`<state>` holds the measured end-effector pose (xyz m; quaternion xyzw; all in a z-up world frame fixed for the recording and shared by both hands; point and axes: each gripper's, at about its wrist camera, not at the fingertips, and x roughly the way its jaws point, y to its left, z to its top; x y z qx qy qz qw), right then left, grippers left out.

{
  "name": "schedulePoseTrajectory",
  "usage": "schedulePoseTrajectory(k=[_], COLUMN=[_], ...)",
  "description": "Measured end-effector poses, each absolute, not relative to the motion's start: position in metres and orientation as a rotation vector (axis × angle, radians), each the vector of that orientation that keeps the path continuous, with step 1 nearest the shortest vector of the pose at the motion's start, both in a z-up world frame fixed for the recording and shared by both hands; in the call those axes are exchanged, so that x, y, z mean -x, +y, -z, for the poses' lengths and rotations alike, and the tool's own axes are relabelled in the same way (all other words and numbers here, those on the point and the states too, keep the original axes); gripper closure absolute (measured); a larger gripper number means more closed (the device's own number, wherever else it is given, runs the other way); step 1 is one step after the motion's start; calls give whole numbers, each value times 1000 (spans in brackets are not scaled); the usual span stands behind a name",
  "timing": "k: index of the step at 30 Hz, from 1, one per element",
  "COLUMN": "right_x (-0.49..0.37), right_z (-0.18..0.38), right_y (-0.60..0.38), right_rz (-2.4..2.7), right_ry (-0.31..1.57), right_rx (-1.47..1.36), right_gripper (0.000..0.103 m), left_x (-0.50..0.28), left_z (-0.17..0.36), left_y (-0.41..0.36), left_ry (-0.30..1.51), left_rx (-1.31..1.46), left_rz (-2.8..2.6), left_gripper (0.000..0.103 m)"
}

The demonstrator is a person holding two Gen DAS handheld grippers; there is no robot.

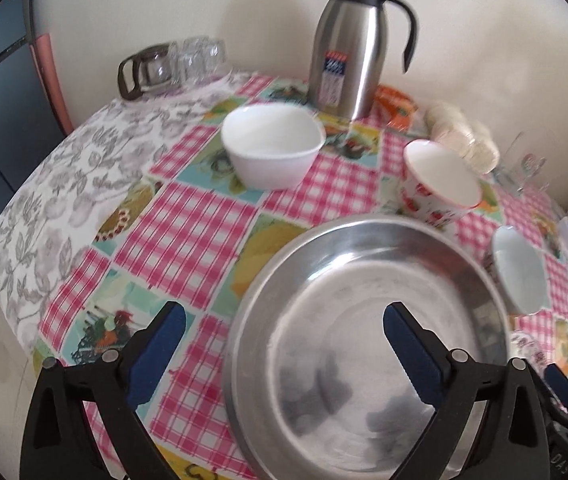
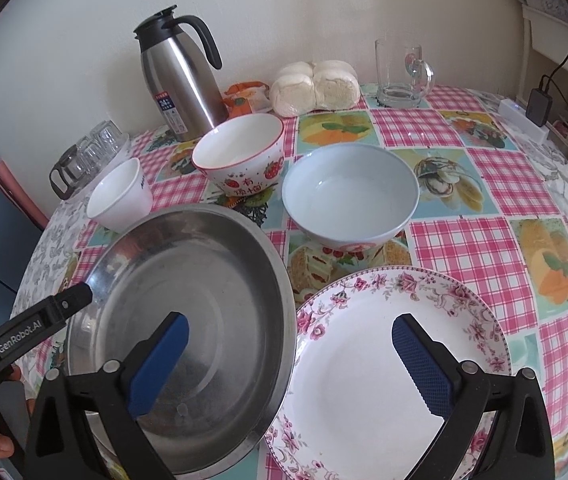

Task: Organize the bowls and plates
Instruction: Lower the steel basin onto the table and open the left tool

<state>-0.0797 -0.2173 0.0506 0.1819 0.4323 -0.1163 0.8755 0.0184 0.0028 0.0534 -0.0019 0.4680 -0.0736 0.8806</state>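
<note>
While open, tool straddles pan rim.

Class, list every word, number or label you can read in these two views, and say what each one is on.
"GenRobot.AI": on the left hand-held gripper.
"24": on the steel flask's label; the smaller print is unreadable.
Red characters on the strawberry bowl: too blurred to read surely.
Dark letters on the white cup: cut off, unreadable.

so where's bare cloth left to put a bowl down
Roomiest is the pink-check cloth right of the pale blue bowl and floral plate. Another patch lies left of the steel pan, before the white bowl. Crowded at the back around the thermos and strawberry bowl.
</note>
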Motion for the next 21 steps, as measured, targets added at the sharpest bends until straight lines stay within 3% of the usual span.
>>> schedulePoseTrajectory(k=[11,21], right_x=[107,152], right_z=[-67,-75], right_y=[-264,-325], right_rz=[344,444], right_ry=[815,729], right_rx=[-442,-496], right_gripper=[0,0], left_x=[8,44], left_z=[-89,-110], left_y=[-23,-63], left_ry=[793,748], left_rx=[81,93], left_rz=[331,498], left_gripper=[3,3])
